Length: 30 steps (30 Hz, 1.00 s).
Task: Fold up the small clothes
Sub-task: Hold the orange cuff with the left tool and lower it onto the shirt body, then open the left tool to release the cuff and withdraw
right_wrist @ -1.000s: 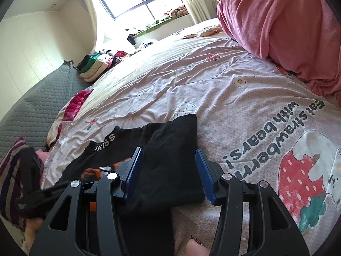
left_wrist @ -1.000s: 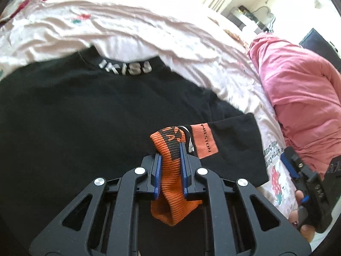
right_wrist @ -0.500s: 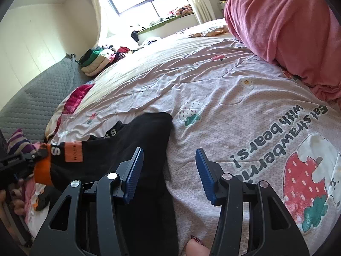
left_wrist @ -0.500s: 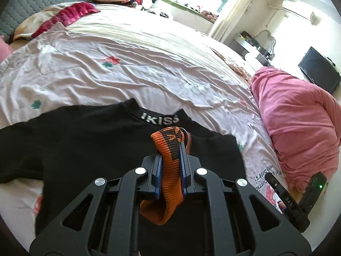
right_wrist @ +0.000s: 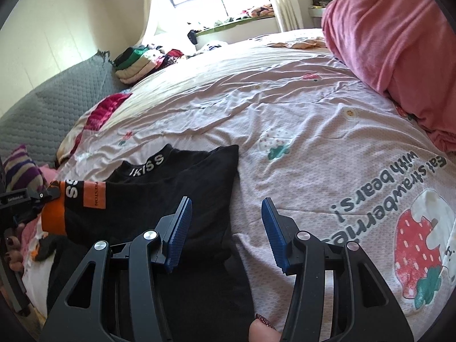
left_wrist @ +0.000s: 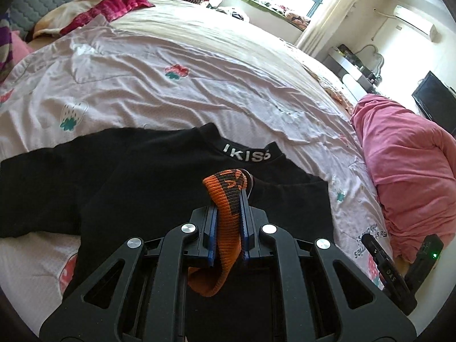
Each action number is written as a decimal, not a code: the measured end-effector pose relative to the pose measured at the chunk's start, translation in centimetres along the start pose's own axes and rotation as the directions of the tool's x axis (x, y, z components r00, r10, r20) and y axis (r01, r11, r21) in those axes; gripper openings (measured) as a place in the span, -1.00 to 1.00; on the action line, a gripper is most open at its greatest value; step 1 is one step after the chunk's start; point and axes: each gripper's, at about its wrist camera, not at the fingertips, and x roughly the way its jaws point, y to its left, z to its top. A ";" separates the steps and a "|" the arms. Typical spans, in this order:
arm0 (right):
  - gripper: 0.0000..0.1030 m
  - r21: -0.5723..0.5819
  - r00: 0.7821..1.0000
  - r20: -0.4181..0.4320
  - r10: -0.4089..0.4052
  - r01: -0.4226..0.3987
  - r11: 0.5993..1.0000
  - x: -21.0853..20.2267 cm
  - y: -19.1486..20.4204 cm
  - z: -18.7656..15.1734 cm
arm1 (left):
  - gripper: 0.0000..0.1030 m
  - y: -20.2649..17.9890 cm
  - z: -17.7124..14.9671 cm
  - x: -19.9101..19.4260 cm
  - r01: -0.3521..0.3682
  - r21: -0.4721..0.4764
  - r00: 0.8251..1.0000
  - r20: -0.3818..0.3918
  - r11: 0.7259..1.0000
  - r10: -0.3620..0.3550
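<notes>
- Since a second ago, your left gripper (left_wrist: 228, 208) has carried the orange ribbed sleeve cuff (left_wrist: 226, 196) across the black knit top with the white-lettered collar (left_wrist: 142, 176), so the sleeve now lies folded over the body.
- Your left gripper is clamped tight on that cuff; your right gripper (right_wrist: 225, 228) hangs with its jaws apart and nothing between them, just over the top's right edge.
- The top lies flat on the pale pink strawberry-print bedspread (left_wrist: 171, 85), collar pointing away from you.
- Expect light, soft, limp cloth: it will sag and drag, not hold a crease.
- Take it by doubled edges, such as the cuff, hem or shoulder seam, and lay it down before letting go.
</notes>
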 end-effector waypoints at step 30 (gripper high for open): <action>-0.04 -0.199 0.997 -0.073 0.009 -0.023 0.980 4.3 7.0 -2.5 | -0.77 2.7 -3.7 5.5 -0.211 0.161 0.967 -0.110 0.964 0.230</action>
